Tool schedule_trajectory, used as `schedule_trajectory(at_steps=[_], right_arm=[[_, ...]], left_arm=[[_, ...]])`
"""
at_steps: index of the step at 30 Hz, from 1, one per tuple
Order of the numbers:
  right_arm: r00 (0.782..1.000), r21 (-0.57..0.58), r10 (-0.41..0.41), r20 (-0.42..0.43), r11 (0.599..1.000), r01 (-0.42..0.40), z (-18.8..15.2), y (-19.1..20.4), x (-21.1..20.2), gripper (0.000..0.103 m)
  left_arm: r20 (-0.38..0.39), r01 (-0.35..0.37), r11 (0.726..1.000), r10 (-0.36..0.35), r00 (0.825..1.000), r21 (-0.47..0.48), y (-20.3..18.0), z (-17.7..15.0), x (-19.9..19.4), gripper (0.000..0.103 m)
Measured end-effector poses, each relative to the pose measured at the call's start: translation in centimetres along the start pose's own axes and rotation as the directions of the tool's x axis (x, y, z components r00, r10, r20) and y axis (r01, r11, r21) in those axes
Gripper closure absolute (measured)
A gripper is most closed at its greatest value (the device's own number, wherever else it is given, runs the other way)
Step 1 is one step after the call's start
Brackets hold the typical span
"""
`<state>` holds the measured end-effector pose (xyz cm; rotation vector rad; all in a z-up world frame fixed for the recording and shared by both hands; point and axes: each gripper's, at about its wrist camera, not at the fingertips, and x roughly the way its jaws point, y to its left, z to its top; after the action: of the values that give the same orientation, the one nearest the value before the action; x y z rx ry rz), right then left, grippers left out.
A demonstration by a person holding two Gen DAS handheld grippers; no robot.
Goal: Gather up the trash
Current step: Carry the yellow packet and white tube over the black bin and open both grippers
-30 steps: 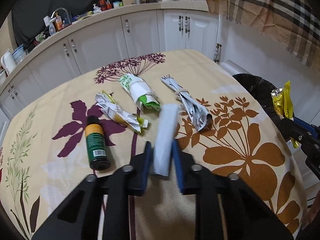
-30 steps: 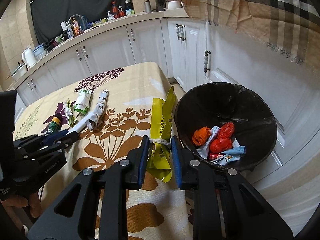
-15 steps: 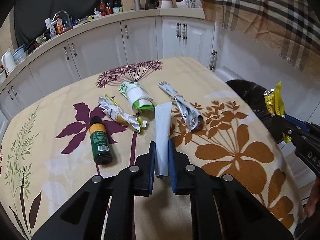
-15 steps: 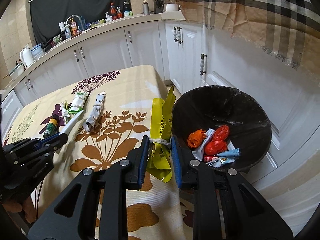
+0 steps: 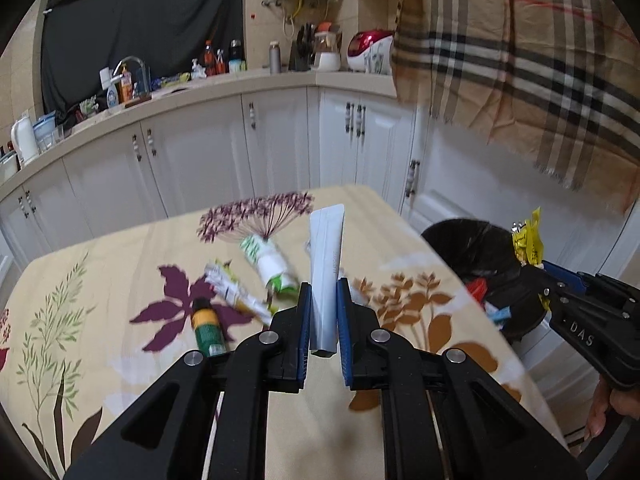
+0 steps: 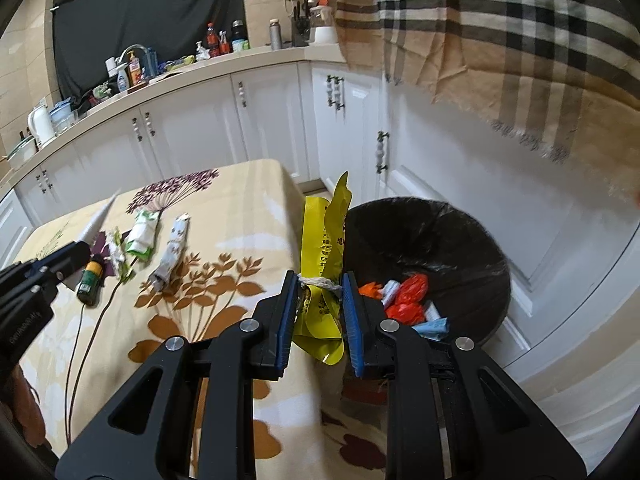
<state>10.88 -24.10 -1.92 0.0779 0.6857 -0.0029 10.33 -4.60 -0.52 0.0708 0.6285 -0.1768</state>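
We see the left hand-held gripper [image 5: 323,312] clenched on a pale grey-blue tube [image 5: 327,264], which stands nearly upright between its blue pads, lifted clear of the worktop [image 5: 120,280] with its flat crimped end pointing up and away. The right hand-held gripper [image 6: 319,300] is clenched on a crumpled yellow wrapper [image 6: 326,248] tied round the middle with string; it hangs over the worktop's right edge, just beside the black-lined trash bin [image 6: 460,236]. In the bin we can make out red, orange, white and light blue scraps [image 6: 408,300] lying at the bottom. On the floral cloth of the worktop 4 things lie near one another, left of the tube: a small dark green bottle [image 5: 206,330] with an orange band lying on its side, a twisted white and yellow wrapper [image 5: 236,294] just right of it, a rolled white and green packet [image 5: 272,266] farther back, and, seen from the right wrist, a rolled grey printed wrapper [image 6: 172,254] to the right of the packet. White cabinets [image 5: 200,160] stand beyond the worktop, and a plaid cloth [image 5: 520,60] hangs at upper right.
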Motion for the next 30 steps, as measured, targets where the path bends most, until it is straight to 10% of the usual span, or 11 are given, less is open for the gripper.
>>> schedule_trajectory(at_steps=[30], right_arm=[[0.969,0.087,-0.235,0.075,0.97,0.228,4.2,-9.2,4.3,0.081]], left_arm=[[0.083,0.114,0.98,-0.13,0.988,0.166,-13.2,5.7,8.4,0.09]])
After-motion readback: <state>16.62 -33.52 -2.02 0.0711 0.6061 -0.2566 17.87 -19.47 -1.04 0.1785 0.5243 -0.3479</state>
